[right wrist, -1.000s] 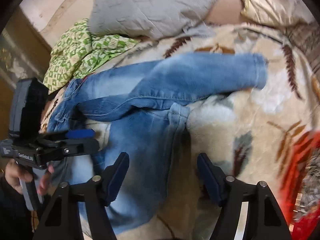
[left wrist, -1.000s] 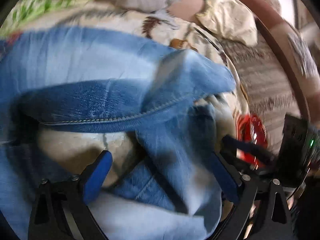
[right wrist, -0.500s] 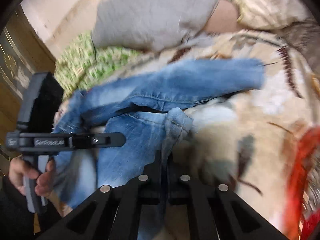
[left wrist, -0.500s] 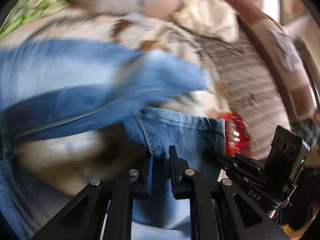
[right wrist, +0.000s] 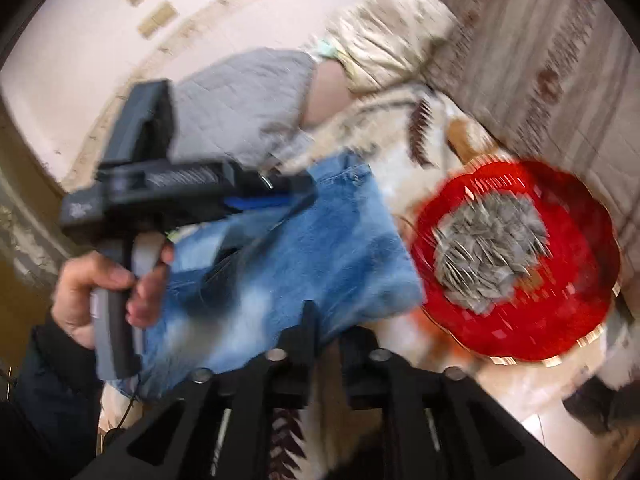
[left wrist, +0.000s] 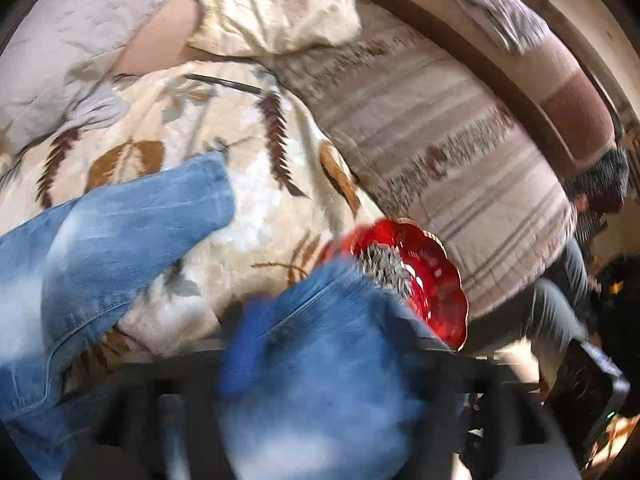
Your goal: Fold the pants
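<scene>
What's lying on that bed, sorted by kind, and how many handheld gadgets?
Blue denim pants: 1
Red scalloped plate heaped with grey seeds: 1
Leaf-patterned cream blanket: 1
Grey quilted pillow: 1
Handheld black two-finger grippers, left gripper and right gripper: 2
Total: 6

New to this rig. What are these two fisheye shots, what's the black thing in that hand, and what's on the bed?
No robot here: a person holds a handheld two-finger claw in each hand, each with a camera looking along its fingers. One picture is from the left claw, heavily blurred; the other is from the right claw. The right view shows the left hand gripping its black tool. Both claws appear shut on the blue jeans, lifting them over a leaf-print blanket. Beside it sits a red dish of seeds.
</scene>
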